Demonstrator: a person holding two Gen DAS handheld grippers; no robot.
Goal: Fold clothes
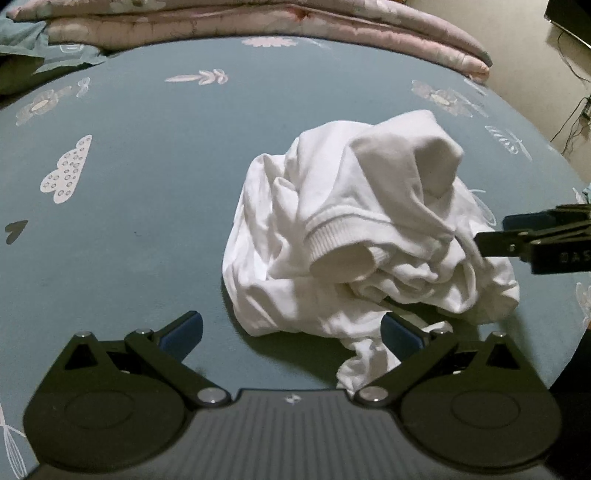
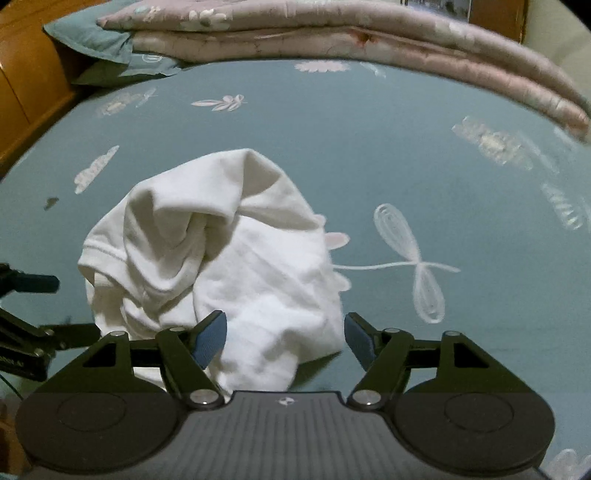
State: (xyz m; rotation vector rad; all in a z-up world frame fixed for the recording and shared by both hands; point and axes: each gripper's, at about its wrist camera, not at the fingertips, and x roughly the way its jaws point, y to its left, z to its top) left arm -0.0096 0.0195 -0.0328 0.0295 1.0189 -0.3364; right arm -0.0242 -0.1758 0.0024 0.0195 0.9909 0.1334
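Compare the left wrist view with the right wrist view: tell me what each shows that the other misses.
Only the left wrist view shows the ribbed cuff of the white garment, and cables on the floor. Only the right wrist view shows the wooden bed frame and a dragonfly print. Both show the crumpled garment on the teal sheet, the folded pink quilt, and the open left gripper and right gripper.

One crumpled white garment (image 1: 362, 236) is sitting on the teal bedsheet (image 1: 147, 184), two grippers are hanging around it, and two folded pink quilts (image 2: 332, 33) are lying behind it.
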